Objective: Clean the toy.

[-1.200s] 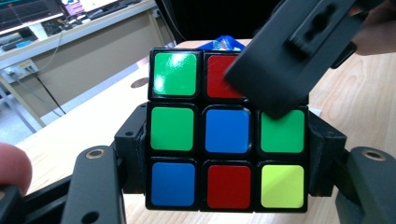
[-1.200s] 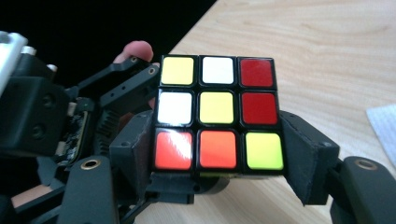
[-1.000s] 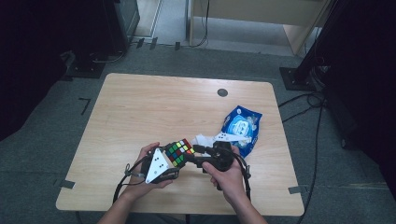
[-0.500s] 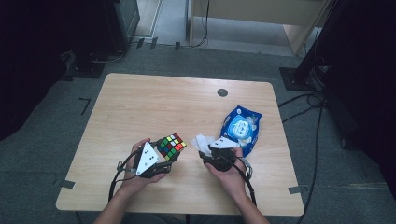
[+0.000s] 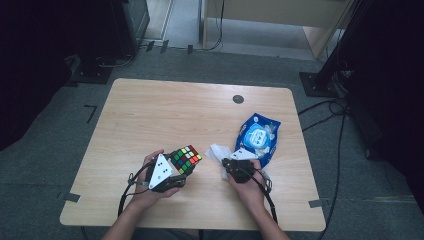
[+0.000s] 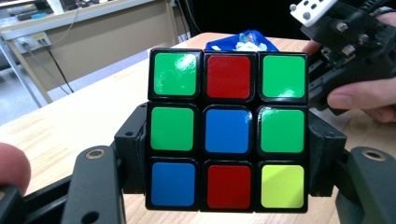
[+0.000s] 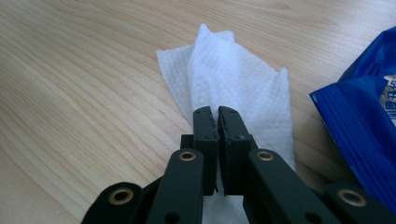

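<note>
Right gripper (image 7: 218, 112) has just been closing, and I see its jaws pinched onto the white wipe (image 7: 233, 88) lying on the table (image 5: 150, 115), left of the blue wipe pack (image 5: 258, 135). My left gripper (image 5: 176, 172) clamps the puzzle cube (image 6: 228, 128) at near left. I judge this the pick-up step; next I'd lift the wipe cleanly and carry it left to the cube.

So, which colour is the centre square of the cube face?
Blue, clearest in the left gripper view on the cube.
</note>
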Demonstrator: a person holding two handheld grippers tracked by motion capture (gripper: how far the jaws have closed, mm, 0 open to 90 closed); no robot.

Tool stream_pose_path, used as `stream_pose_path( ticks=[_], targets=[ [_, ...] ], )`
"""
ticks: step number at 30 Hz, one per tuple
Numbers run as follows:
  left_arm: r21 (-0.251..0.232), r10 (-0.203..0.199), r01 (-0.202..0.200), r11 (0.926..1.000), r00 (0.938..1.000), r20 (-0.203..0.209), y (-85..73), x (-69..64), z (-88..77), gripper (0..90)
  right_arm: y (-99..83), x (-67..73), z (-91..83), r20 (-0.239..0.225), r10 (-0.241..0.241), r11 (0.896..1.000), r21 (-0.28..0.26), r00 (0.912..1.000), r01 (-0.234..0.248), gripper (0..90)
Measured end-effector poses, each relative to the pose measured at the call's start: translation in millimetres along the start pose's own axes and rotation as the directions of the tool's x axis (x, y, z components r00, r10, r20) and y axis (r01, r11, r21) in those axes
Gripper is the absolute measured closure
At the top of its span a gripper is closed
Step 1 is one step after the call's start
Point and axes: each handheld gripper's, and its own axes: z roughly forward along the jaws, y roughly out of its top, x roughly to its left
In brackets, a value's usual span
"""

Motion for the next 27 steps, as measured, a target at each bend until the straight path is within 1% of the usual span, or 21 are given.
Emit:
stream_pose_path(
  ticks=[1, 3, 4, 6, 7, 8, 11, 12, 13, 14, 15, 17, 18, 19, 20, 22, 23, 24, 25, 26, 27],
  targets=[
    [0.000, 0.000, 0.000, 1.0000, 1.0000, 0.000, 0.0, 0.0, 0.0, 34.0, -0.2, -0.8, -0.7, -0.007, 0.009, 1.000, 0.001, 0.9999, -0.009, 88.9],
    [0.000, 0.001, -0.001, 1.0000, 1.0000, 0.003, 0.0, -0.4, 0.3, 34.0, 0.1, 0.3, -2.9, -0.006, -0.002, 1.000, -0.004, 1.0000, 0.002, 89.4],
    [0.000, 0.001, -0.001, 1.0000, 1.0000, 0.003, 0.0, -0.3, 0.3, 34.0, 1.0, 1.1, -4.6, -0.010, -0.011, 1.000, -0.018, 0.9999, 0.011, 89.6],
    [0.000, -0.002, 0.002, 1.0000, 1.0000, 0.004, -0.1, 0.1, 0.3, 34.0, 4.6, 4.2, -10.1, -0.031, -0.001, 0.999, -0.048, 0.9995, 0.000, 89.7],
    [0.000, -0.002, 0.002, 1.0000, 1.0000, 0.004, -0.1, 0.1, 0.3, 34.0, 4.6, 4.2, -10.1, -0.031, -0.001, 0.999, -0.048, 0.9995, 0.000, 89.7],
    [0.000, -0.002, 0.002, 1.0000, 1.0000, 0.003, -0.3, 0.3, 0.3, 34.0, 10.1, 7.1, -17.8, -0.051, 0.004, 0.996, -0.090, 0.9987, -0.009, 89.7],
    [-0.001, -0.002, 0.002, 1.0000, 1.0000, 0.005, -0.2, 0.1, 0.2, 34.0, 19.5, 12.3, -32.3, -0.100, 0.012, 0.987, -0.160, 0.9949, -0.028, 89.8],
    [-0.001, -0.002, 0.002, 1.0000, 1.0000, 0.008, -0.1, -0.6, 0.4, 34.0, 22.8, 14.8, -37.7, -0.112, 0.013, 0.983, -0.181, 0.9936, -0.033, 89.7],
    [-0.001, -0.002, 0.002, 1.0000, 1.0000, 0.008, -0.1, -0.6, 0.4, 34.0, 22.8, 14.8, -37.7, -0.112, 0.013, 0.983, -0.181, 0.9936, -0.033, 89.7],
    [0.001, 0.003, -0.003, 1.0000, 0.9999, 0.013, 0.1, -2.4, 1.2, 34.0, 29.5, 20.9, -48.4, -0.139, 0.005, 0.974, -0.223, 0.9903, -0.036, 89.7],
    [0.001, 0.003, -0.003, 1.0000, 0.9999, 0.013, 0.1, -2.4, 1.2, 34.0, 29.5, 20.9, -48.4, -0.139, 0.005, 0.974, -0.223, 0.9903, -0.036, 89.7],
    [-0.001, 0.005, -0.005, 1.0000, 0.9998, 0.021, 0.9, -5.0, 2.0, 34.0, 36.4, 28.1, -58.4, -0.173, -0.007, 0.965, -0.259, 0.9850, -0.039, 89.7],
    [-0.005, 0.004, -0.004, 1.0000, 0.9995, 0.033, 2.2, -8.9, 3.0, 34.0, 42.1, 36.2, -67.2, -0.216, -0.022, 0.956, -0.290, 0.9762, -0.043, 89.7],
    [-0.005, 0.004, -0.004, 1.0000, 0.9995, 0.033, 2.2, -8.9, 3.0, 34.0, 42.1, 36.2, -67.2, -0.216, -0.022, 0.956, -0.290, 0.9762, -0.043, 89.7],
    [-0.014, 0.001, -0.001, 0.9999, 0.9988, 0.049, 3.8, -14.1, 4.8, 34.0, 46.6, 45.1, -74.6, -0.250, -0.045, 0.948, -0.316, 0.9672, -0.037, 89.7],
    [-0.014, 0.016, -0.015, 0.9998, 0.9979, 0.062, 5.6, -19.8, 5.9, 34.0, 48.3, 51.5, -77.8, -0.268, -0.063, 0.945, -0.327, 0.9615, -0.029, 89.7],
    [-0.014, 0.016, -0.015, 0.9998, 0.9979, 0.062, 5.6, -19.8, 5.9, 34.0, 48.3, 51.5, -77.8, -0.268, -0.063, 0.945, -0.327, 0.9615, -0.029, 89.7],
    [-0.022, 0.020, -0.019, 0.9996, 0.9972, 0.071, 7.4, -24.1, 6.3, 34.0, 48.7, 57.5, -78.0, -0.277, -0.080, 0.945, -0.327, 0.9575, -0.016, 89.7],
    [-0.020, 0.027, -0.025, 0.9995, 0.9971, 0.071, 8.0, -24.8, 6.1, 34.0, 48.5, 58.9, -77.4, -0.279, -0.080, 0.946, -0.325, 0.9571, -0.016, 89.6],
    [-0.022, 0.025, -0.024, 0.9995, 0.9972, 0.071, 8.1, -25.0, 6.0, 34.0, 48.0, 59.2, -76.8, -0.276, -0.079, 0.944, -0.329, 0.9580, -0.017, 89.6],
    [-0.025, 0.021, -0.019, 0.9995, 0.9971, 0.074, 8.0, -24.6, 5.6, 34.0, 47.7, 58.4, -76.5, -0.283, -0.071, 0.945, -0.327, 0.9564, -0.027, 89.6]
  ],
)
